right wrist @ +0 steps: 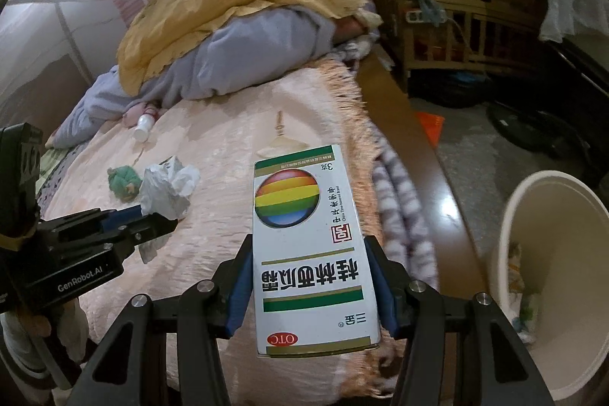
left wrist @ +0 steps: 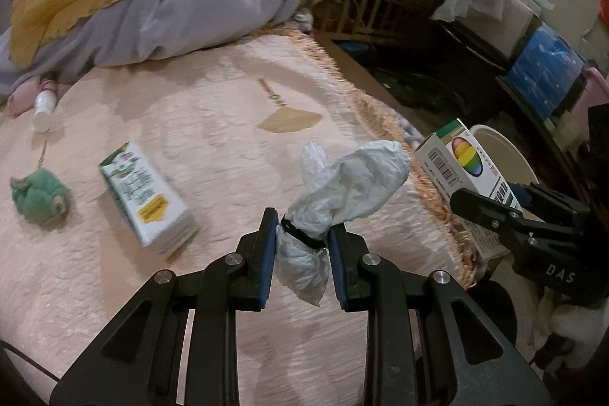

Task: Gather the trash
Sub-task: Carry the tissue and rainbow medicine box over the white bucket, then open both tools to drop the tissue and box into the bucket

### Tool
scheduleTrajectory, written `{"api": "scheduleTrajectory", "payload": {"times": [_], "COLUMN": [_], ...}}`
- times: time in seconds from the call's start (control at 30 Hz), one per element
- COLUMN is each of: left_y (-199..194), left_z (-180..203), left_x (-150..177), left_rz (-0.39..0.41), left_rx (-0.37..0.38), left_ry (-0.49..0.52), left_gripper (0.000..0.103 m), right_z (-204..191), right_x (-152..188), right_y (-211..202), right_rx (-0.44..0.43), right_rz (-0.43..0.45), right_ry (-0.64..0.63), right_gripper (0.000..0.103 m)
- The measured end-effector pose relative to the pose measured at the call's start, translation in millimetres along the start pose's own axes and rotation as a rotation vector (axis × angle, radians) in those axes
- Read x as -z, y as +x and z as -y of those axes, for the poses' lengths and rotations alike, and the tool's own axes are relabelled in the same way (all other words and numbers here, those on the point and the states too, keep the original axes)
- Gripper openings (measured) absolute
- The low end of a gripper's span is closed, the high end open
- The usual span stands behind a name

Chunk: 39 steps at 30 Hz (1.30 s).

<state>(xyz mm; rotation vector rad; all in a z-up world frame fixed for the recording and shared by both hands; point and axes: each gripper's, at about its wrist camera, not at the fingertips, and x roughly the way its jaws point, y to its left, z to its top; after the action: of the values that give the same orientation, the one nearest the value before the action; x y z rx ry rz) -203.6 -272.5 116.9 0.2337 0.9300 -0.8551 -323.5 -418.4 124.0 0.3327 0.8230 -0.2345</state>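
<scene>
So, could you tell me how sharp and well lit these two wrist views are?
Left wrist view: dim indoor light, strong fisheye bending with dark corners, the green-and-white carton smeared by motion blur, the held white bag fairly crisp. Right wrist view: the held box sharp with legible print, the bin and bed fringe softer.

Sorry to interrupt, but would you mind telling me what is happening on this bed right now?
Someone is clearing trash off the bed with two handheld tools. The left tool is shut on a crumpled white wrapper tied with a black band. The right tool is shut on a medicine box with a rainbow ball logo. A white bin stands beside the bed. Another green-and-white box lies on the cover.
</scene>
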Motion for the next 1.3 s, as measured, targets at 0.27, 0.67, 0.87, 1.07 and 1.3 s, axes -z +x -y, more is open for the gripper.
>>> {"api": "scheduleTrajectory", "payload": {"times": [0.27, 0.67, 0.87, 1.07, 1.3], "left_y": [17, 43, 54, 74, 92], "left_z": [41, 99, 130, 164, 200], "left_x": [-12, -28, -37, -45, -48], "left_rz": [-0.021, -0.067, -0.087, -0.126, -0.164], "left_rx": [0.063, 0.162, 0.207, 0.269, 0.331], "left_ry": [0.057, 0.137, 0.187, 0.221, 0.239], "left_gripper": [0.023, 0.023, 0.023, 0.023, 0.023], "right_z": [38, 95, 123, 164, 198], "right_x": [3, 17, 23, 36, 51], "right_y": [-17, -37, -47, -58, -64], "right_rx": [0.051, 0.131, 0.18, 0.239, 0.284], "right_rz": [0.021, 0.03, 0.048, 0.049, 0.036], "right_ry": [0.064, 0.171, 0.223, 0.314, 0.391], "right_gripper": [0.052, 0.052, 0.052, 0.052, 0.052]}}
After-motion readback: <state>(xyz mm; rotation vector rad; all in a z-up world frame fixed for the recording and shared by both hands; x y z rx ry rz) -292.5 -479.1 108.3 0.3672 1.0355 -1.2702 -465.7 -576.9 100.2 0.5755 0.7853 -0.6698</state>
